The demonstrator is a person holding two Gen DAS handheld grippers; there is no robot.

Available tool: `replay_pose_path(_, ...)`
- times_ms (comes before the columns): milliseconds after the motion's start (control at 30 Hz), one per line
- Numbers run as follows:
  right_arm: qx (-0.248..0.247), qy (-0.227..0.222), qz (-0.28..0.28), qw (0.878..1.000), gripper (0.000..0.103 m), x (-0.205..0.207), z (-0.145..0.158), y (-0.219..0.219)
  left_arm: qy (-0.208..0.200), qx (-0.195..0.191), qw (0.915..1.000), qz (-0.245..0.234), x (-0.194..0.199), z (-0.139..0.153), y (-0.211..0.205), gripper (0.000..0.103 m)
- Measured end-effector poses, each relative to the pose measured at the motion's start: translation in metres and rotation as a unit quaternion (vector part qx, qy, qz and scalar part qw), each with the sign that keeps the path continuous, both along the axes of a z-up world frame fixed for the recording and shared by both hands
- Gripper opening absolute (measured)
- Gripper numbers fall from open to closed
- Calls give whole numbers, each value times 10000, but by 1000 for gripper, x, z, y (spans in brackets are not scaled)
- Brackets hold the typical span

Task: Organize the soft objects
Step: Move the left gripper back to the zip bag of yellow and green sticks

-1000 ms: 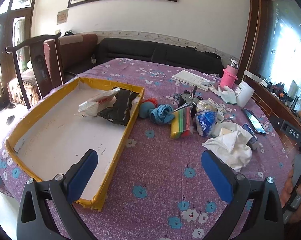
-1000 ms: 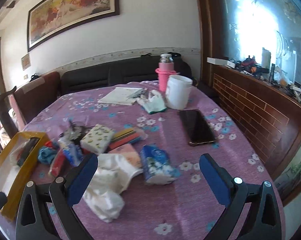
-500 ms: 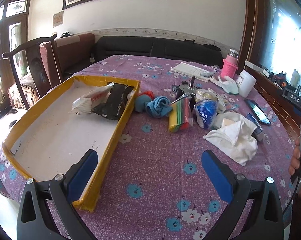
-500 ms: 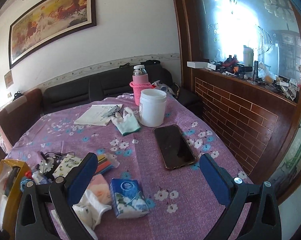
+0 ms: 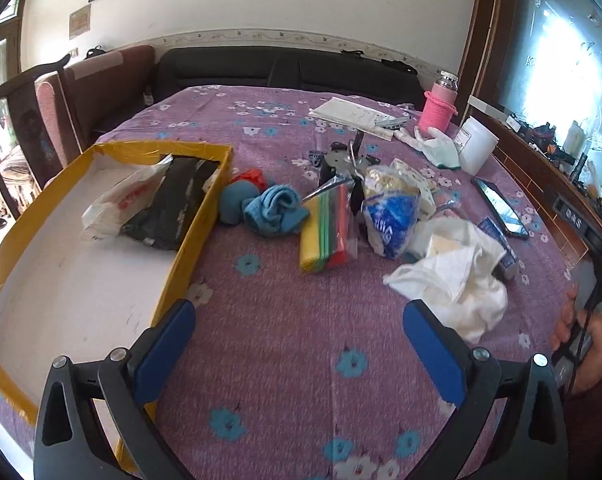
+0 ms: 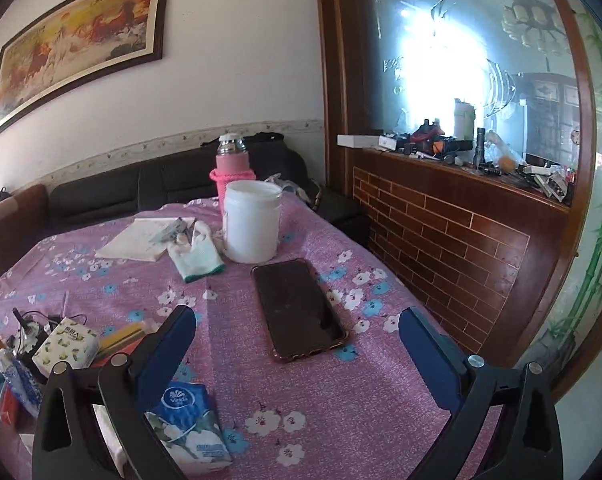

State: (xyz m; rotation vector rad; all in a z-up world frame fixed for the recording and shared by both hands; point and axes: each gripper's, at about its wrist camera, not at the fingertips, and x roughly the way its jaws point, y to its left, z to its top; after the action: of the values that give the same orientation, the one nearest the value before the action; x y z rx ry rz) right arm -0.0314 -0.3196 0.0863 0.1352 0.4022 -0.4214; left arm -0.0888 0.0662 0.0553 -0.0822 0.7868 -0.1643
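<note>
In the left wrist view a yellow-rimmed box (image 5: 199,216) lies at the left with a white plastic bag (image 5: 119,204) and a black packet (image 5: 169,208) inside. Blue socks (image 5: 271,210), a colourful pack (image 5: 327,228), a blue tissue pack (image 5: 391,216) and a white cloth (image 5: 455,276) lie on the purple tablecloth. My left gripper (image 5: 299,346) hangs open over bare cloth, near the white cloth. My right gripper (image 6: 297,346) is open above a dark phone (image 6: 297,308), with a blue tissue pack (image 6: 187,420) under its left finger. A pale glove (image 6: 195,254) lies further back.
A white tub (image 6: 253,226), a pink bottle (image 6: 231,168) and papers (image 6: 141,238) stand at the table's far side. A brick-faced counter (image 6: 453,236) runs along the right. A sofa (image 5: 285,70) and chairs (image 5: 49,120) sit behind. A hand (image 5: 581,340) shows at the right edge.
My right gripper has swung right and forward, from the white cloth and tissue pack to over the phone. My left gripper has shifted a little closer toward the pile.
</note>
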Motion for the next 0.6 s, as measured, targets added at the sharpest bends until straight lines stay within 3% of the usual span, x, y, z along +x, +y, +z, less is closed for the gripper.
replay_pose_path(267, 54, 164, 117, 9998, 102, 6, -4, -2, 427, -104, 9990, 35, 80, -2, -7, 103)
replay_pose_path(400, 60, 167, 128, 9998, 102, 6, -5, -2, 436, 106, 9990, 28, 100, -6, -13, 103)
replay_pose_path(533, 70, 260, 150, 9995, 102, 9, -8, -2, 371, 130, 9990, -218, 94, -8, -24, 103)
replay_pose_path(567, 75, 270, 148, 9995, 102, 10, -8, -1, 322, 200, 9988, -311, 91, -8, -28, 96)
replay_pose_path(600, 74, 279, 146, 9995, 102, 10, -8, -1, 329, 255, 9982, -437, 89, -9, -33, 76)
